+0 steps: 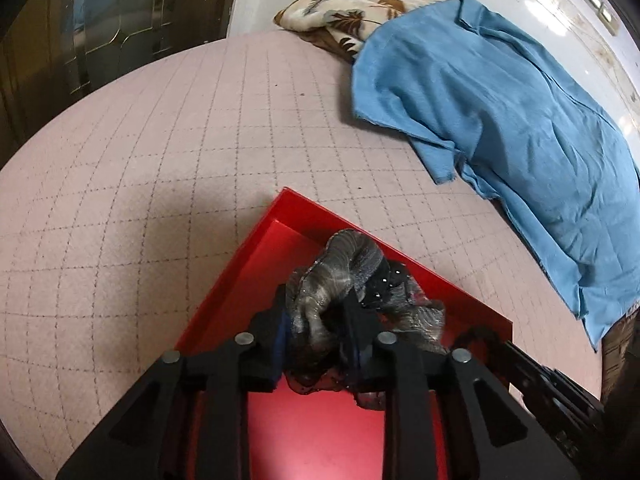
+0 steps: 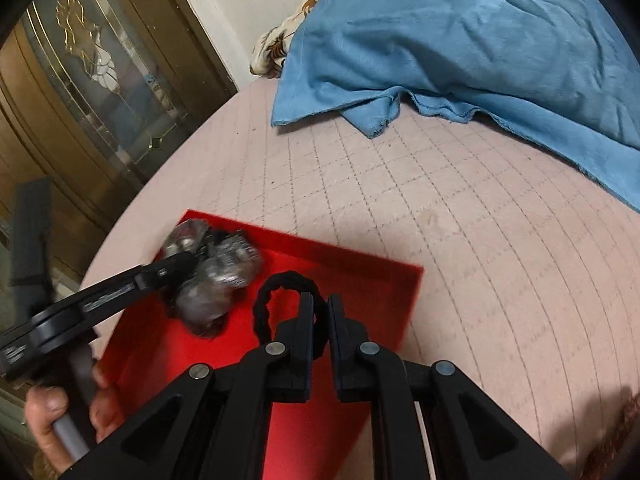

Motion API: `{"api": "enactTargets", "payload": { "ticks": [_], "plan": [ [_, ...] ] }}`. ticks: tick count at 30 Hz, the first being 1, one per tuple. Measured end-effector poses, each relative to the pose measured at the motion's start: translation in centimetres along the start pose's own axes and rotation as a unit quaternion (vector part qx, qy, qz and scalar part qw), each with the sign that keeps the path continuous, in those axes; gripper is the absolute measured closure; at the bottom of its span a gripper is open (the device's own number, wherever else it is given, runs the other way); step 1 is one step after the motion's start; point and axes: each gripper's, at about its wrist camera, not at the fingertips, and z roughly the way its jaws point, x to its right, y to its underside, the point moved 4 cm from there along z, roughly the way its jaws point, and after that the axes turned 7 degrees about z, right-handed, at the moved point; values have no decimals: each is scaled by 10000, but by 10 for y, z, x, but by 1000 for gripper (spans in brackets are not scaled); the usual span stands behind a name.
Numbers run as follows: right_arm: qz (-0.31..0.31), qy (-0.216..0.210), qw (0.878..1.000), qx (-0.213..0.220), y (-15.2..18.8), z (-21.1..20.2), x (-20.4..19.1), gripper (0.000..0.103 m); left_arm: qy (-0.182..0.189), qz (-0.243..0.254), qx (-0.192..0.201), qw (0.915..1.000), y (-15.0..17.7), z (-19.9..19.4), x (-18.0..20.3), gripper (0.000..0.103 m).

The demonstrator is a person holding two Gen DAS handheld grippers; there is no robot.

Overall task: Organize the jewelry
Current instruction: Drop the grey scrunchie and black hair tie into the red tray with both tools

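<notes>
Red tray (image 2: 360,280) on pink quilted bedcover (image 1: 160,160); receiving container, judged partly filled
Grey scrunchie with black beaded piece (image 1: 344,272): inside tray at its far corner, left gripper (image 1: 320,320) jaws narrow around it; whether pads press, cannot tell
Black braided hair tie (image 2: 280,292): over tray, pinched in right gripper (image 2: 320,312), jaws nearly closed; not yet set down
No other loose pieces visible

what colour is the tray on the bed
The tray is bright red, clearest in the right wrist view.
</notes>
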Motion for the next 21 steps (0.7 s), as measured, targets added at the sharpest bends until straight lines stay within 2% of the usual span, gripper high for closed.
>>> {"api": "enactTargets", "payload": {
  "ticks": [2, 4, 6, 8, 12, 16, 18, 19, 21],
  "plan": [
    [7, -4, 10000, -34, -3, 5, 0, 93, 93, -63, 27, 9999, -1, -1, -2, 69],
    [-20, -26, 10000, 25, -5, 2, -1, 87, 161, -82, 79, 9998, -2, -4, -1, 63],
    [-27, 21, 9999, 118, -3, -6, 1, 64, 225, -53, 164, 9996, -3, -9, 2, 56],
    [-18, 111, 9998, 177, 5, -15, 5, 62, 268, 4, 275, 9993, -3, -17, 7, 54],
    [76, 637, 9978, 190, 29, -28, 19, 62, 260, 89, 426, 9987, -1, -30, 13, 53],
    [282, 705, 9970, -123, 50, -23, 30, 65, 265, 169, 549, 9980, 1, -42, 21, 53],
    [416, 565, 9974, -161, 53, -26, 31, 83, 228, 245, 606, 9976, 3, -47, 26, 53],
    [488, 522, 9972, -211, 55, -29, 30, 88, 214, 267, 624, 9975, 4, -49, 28, 53],
    [500, 669, 9963, -222, 58, -34, 30, 90, 219, 299, 641, 9973, 5, -52, 32, 53]
  ]
}}
